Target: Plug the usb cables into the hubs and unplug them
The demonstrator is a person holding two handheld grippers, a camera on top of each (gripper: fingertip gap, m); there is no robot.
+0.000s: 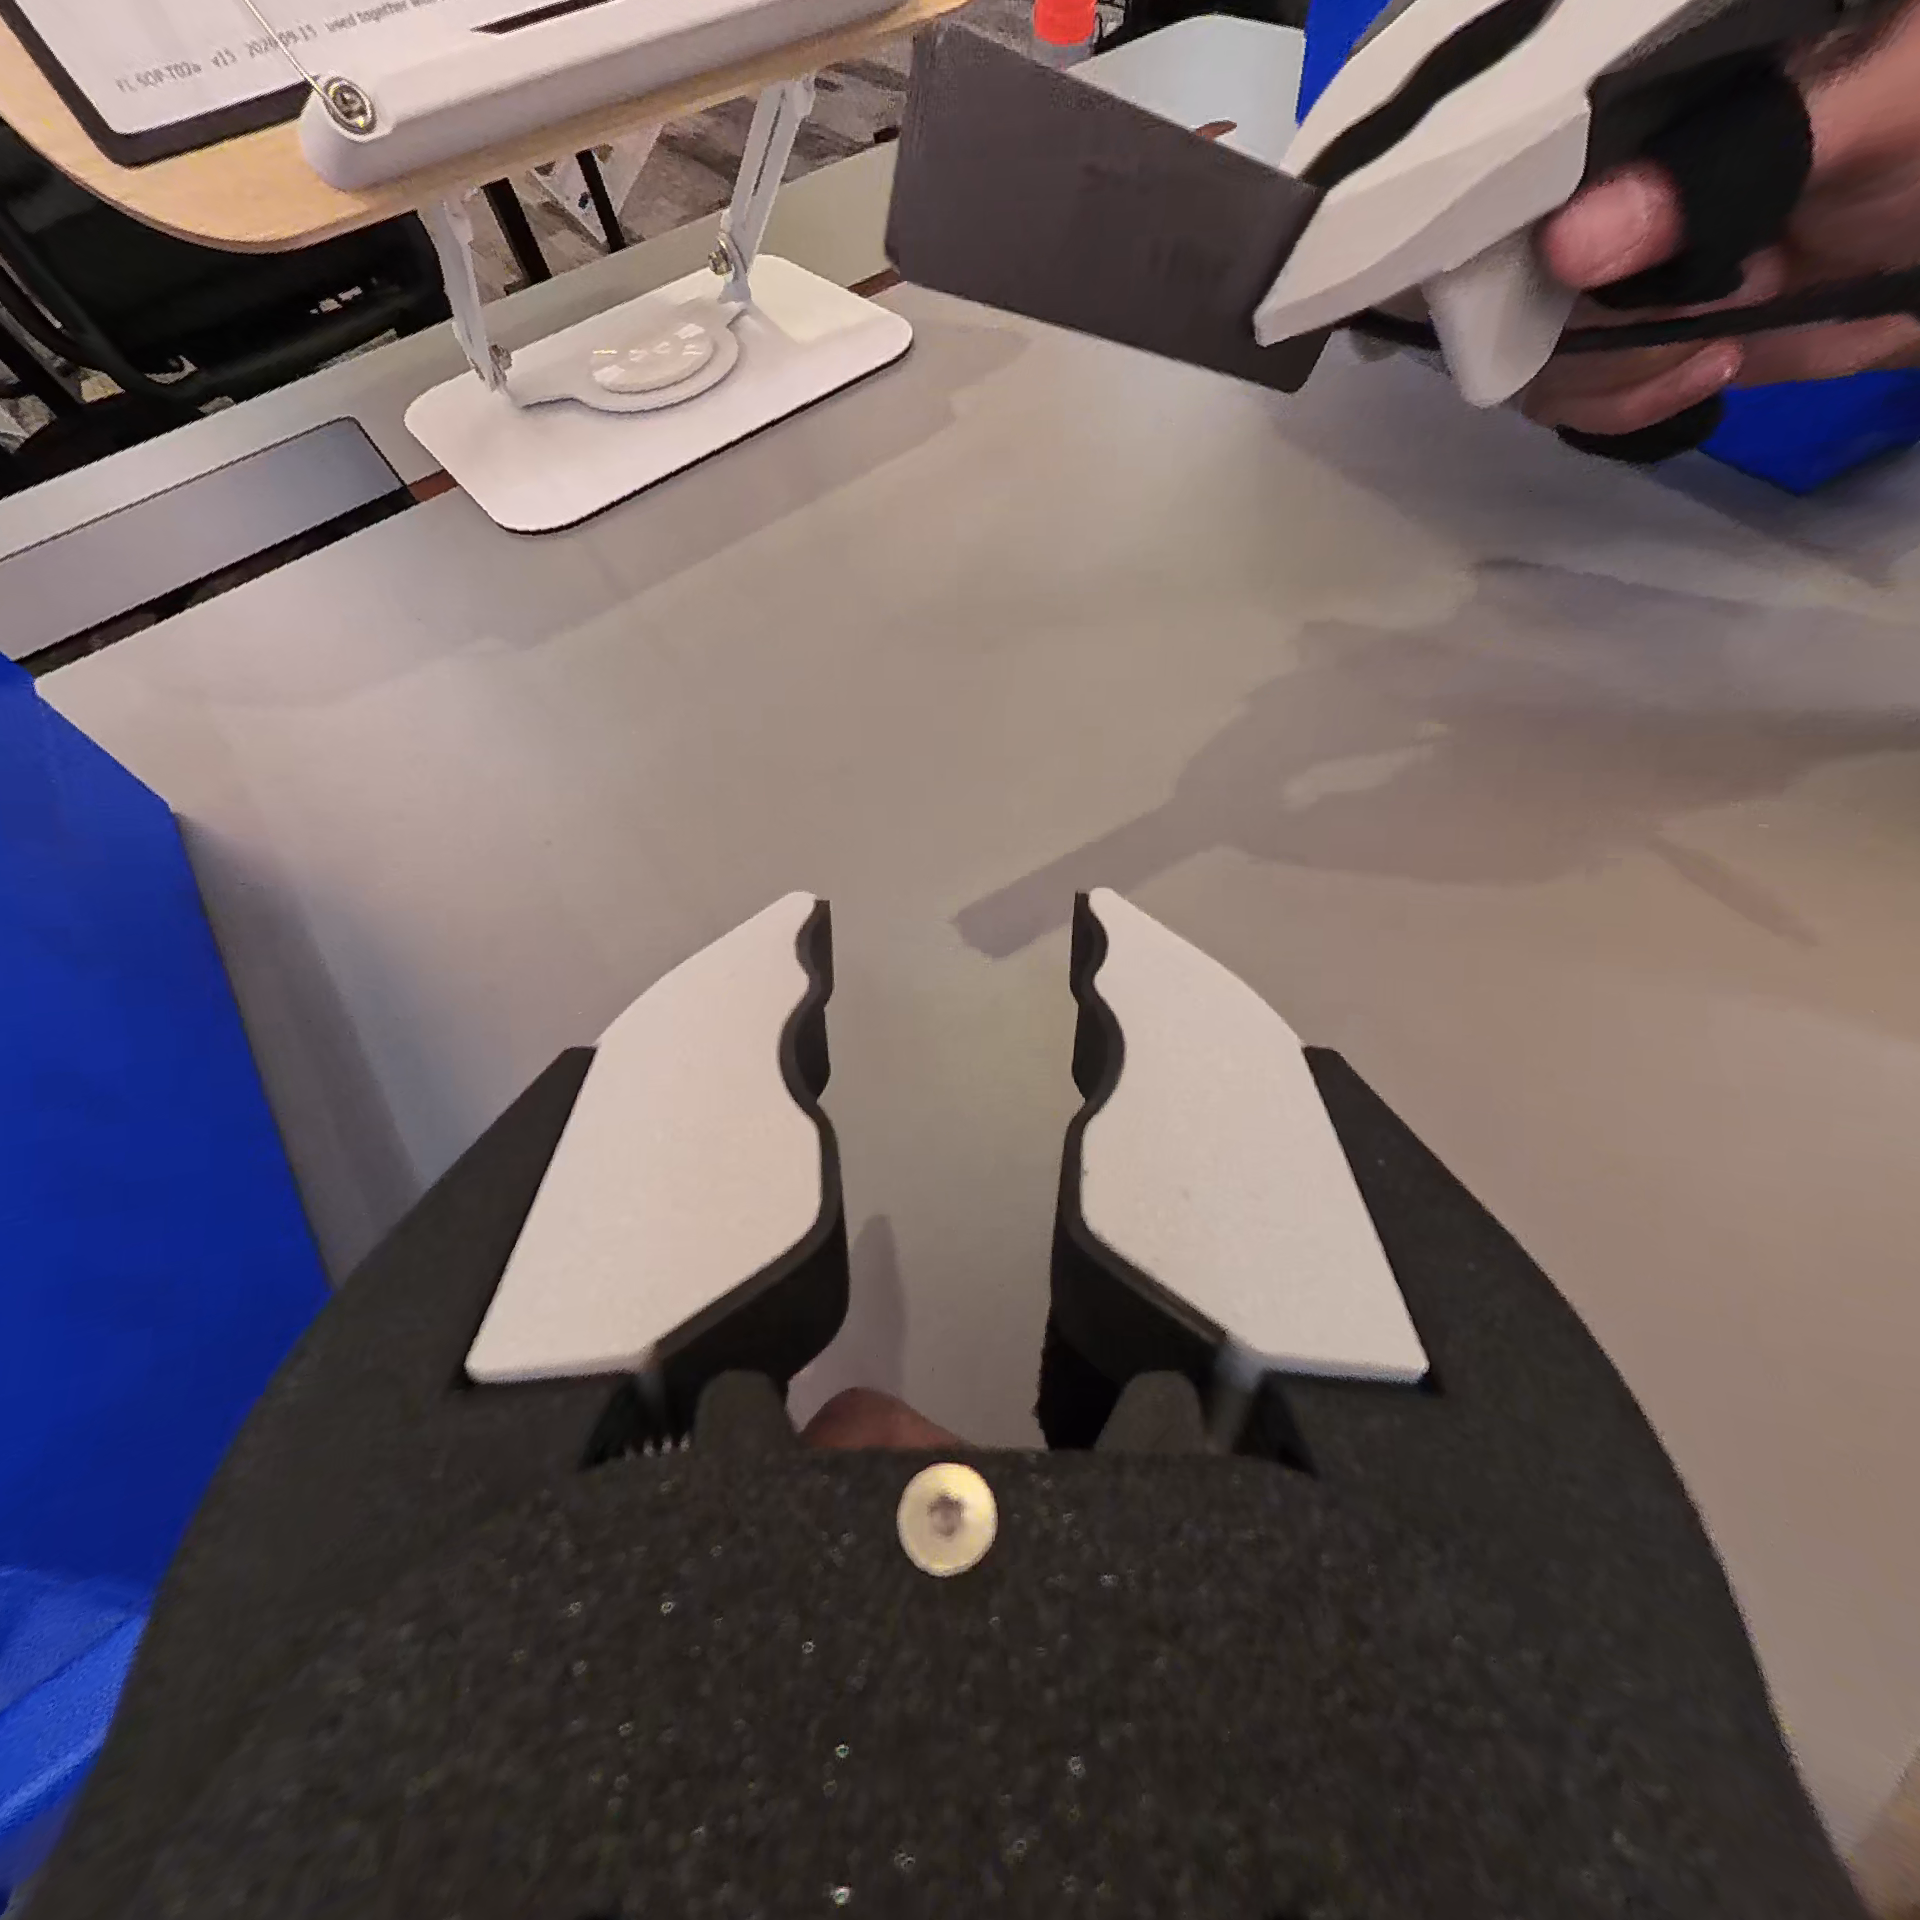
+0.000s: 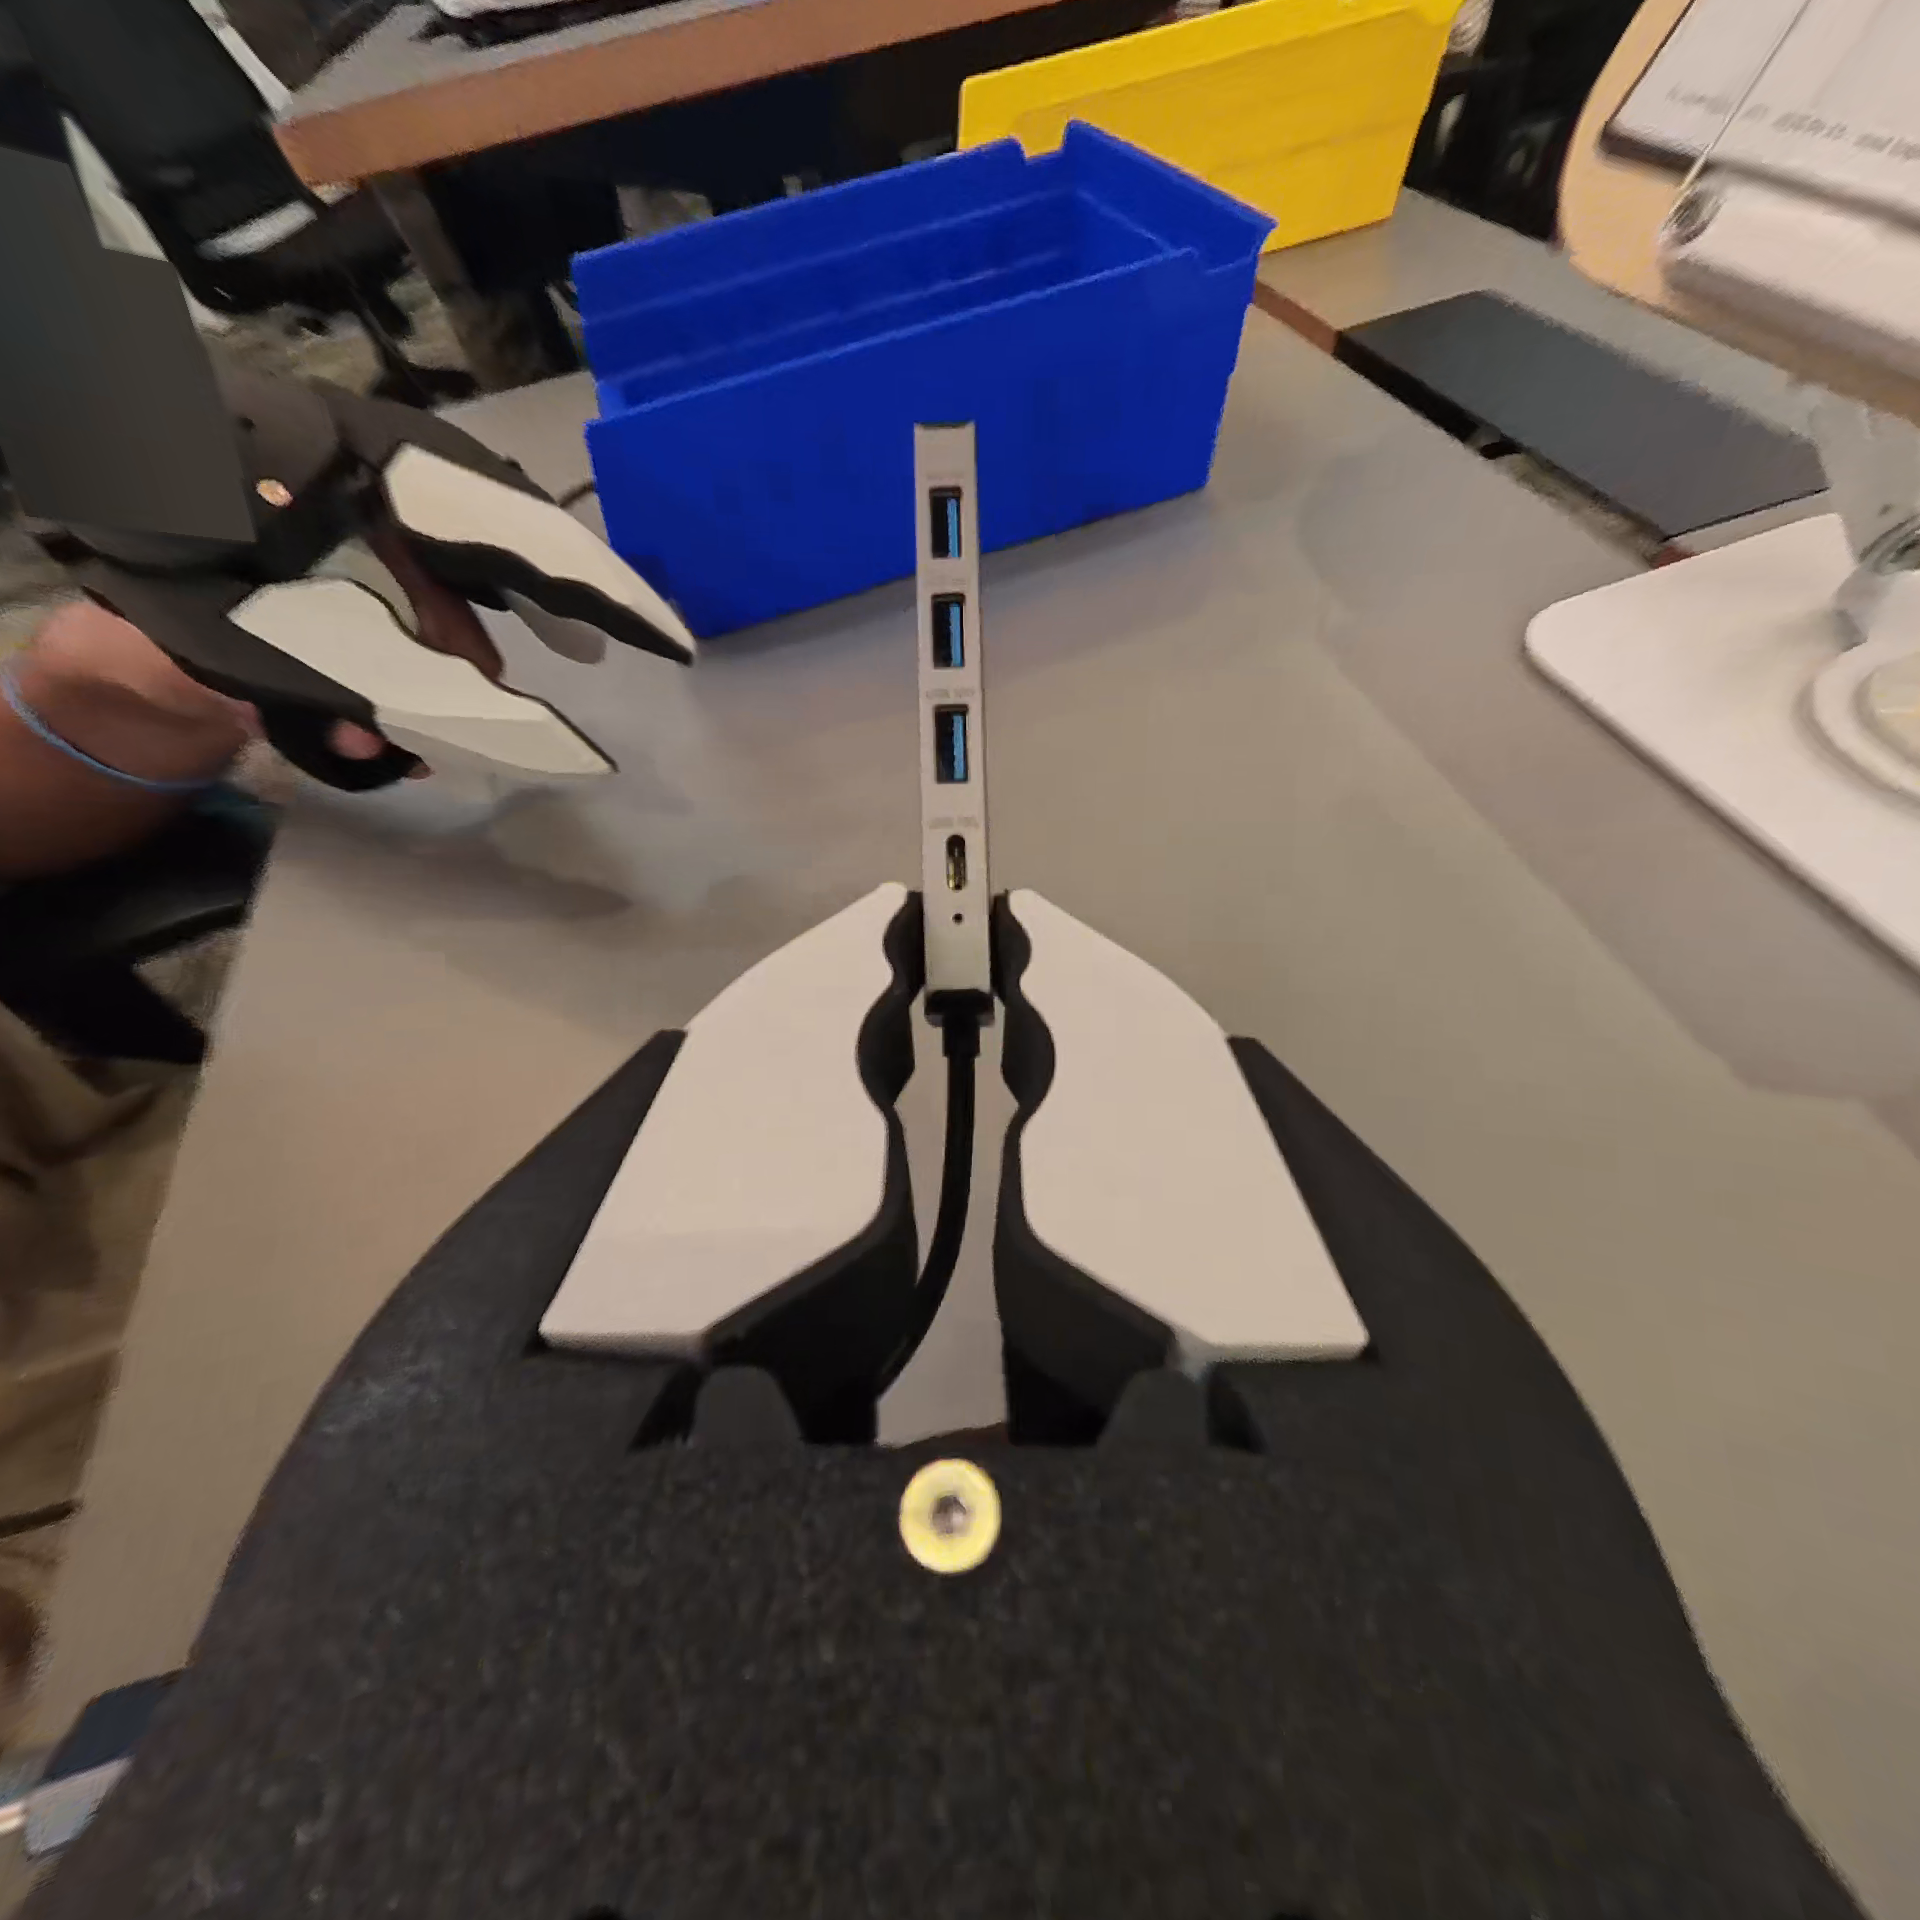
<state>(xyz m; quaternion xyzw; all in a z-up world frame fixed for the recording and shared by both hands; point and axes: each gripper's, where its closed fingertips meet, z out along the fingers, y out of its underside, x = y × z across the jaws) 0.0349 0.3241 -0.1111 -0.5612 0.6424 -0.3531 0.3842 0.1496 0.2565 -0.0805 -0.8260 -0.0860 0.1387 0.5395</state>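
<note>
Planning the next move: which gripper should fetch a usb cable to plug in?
Left. The left gripper is open and empty, while the right gripper is shut on the hub.

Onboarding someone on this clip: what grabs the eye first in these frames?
First, the grey USB hub, clamped at its cable end by the right gripper and sticking out over the table with its row of blue ports facing the camera. Behind it sits a bright blue bin. The left gripper hangs open and empty above the bare grey table.
</note>
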